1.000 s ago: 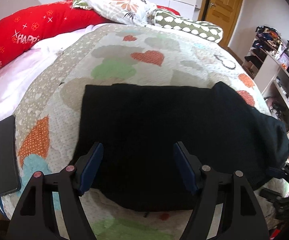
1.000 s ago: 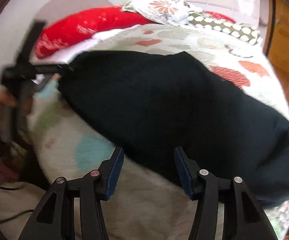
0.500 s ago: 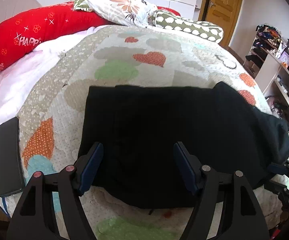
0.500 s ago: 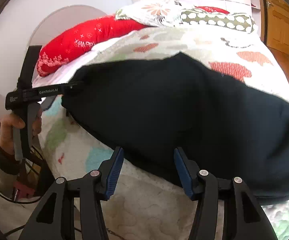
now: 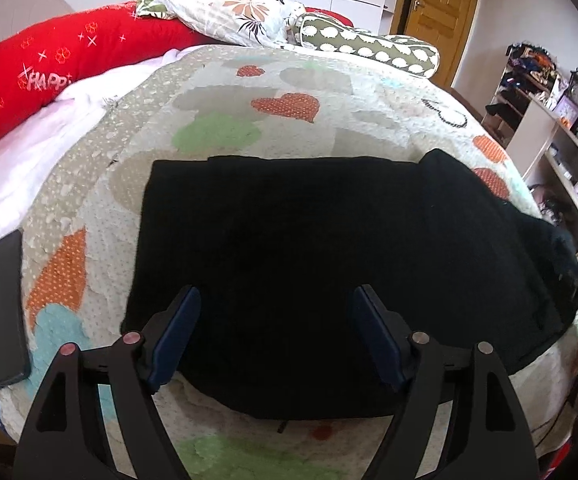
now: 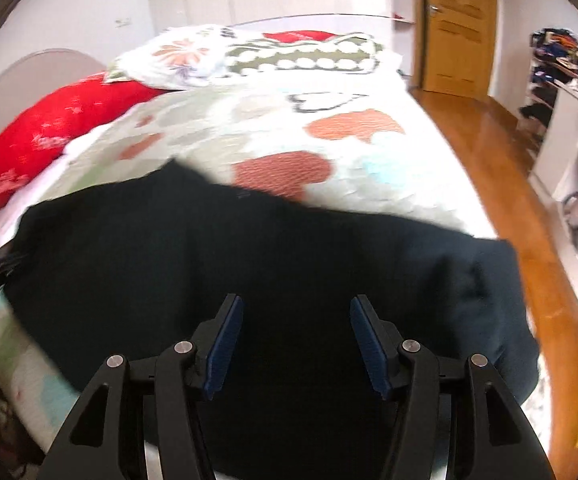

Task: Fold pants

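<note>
Black pants (image 5: 309,240) lie folded in a wide slab across the heart-patterned quilt (image 5: 217,132) on the bed. My left gripper (image 5: 275,292) hovers over the near edge of the pants' left part. Its jaws are opening and nothing is pinched between the blue pads. In the right wrist view the pants (image 6: 249,248) fill the lower half, their right end drooping over the bed's side. My right gripper (image 6: 297,301) hangs above them, jaws opening, pads clear of the cloth. It shows as a dark blur at the left wrist view's right edge.
A black phone-like slab (image 5: 1,312) lies at the bed's left edge. A red bolster (image 5: 49,64) and patterned pillows (image 5: 241,12) sit at the head. Wooden floor (image 6: 501,168), a door (image 6: 457,28) and cluttered shelves (image 6: 569,92) are to the right.
The right gripper swung rightward along the pants, so the hand with the left gripper slid out to the picture's left edge. The left jaws spread a little wider; the left gripper stayed put.
</note>
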Available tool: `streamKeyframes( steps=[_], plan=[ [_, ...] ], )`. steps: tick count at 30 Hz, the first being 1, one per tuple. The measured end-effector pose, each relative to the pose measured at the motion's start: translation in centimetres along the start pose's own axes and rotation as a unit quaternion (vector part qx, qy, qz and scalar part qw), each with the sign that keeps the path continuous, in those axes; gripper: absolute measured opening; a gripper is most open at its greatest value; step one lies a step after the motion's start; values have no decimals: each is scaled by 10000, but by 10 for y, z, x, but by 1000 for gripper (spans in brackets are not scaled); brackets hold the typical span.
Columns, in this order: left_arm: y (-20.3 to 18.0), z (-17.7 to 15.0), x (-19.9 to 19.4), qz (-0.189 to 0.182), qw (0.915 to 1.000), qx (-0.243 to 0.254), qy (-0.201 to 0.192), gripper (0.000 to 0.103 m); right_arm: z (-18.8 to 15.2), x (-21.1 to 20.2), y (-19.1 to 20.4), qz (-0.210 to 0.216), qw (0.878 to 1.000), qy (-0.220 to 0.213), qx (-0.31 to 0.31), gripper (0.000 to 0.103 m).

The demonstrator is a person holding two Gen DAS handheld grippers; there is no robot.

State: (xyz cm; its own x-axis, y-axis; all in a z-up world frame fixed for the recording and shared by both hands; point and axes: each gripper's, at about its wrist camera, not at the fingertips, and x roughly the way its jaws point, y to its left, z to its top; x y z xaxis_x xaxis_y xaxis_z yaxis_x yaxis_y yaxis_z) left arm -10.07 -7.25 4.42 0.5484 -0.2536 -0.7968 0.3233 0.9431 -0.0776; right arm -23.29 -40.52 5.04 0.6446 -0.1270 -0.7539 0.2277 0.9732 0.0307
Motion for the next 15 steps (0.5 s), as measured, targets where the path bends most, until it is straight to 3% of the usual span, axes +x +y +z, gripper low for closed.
streamKeyframes(
  steps=[4,8,10,13,15],
  plan=[
    [5,0,3,-21,9999,-126,36,79,18,7,6,395,9992,-110,-11,59],
    [2,0,3,41,10000,-25,44,80,32,30,11,100,9997,19,-203,59],
    [0,-1,4,63,10000,28,33,80,37,40,2,-351,9993,63,-68,56],
    [1,0,0,43,10000,19,21,80,40,36,-13,-443,9986,30,284,56],
    [-2,4,-8,-51,10000,27,-71,80,39,30,-11,-595,9981,64,171,59]
  ],
)
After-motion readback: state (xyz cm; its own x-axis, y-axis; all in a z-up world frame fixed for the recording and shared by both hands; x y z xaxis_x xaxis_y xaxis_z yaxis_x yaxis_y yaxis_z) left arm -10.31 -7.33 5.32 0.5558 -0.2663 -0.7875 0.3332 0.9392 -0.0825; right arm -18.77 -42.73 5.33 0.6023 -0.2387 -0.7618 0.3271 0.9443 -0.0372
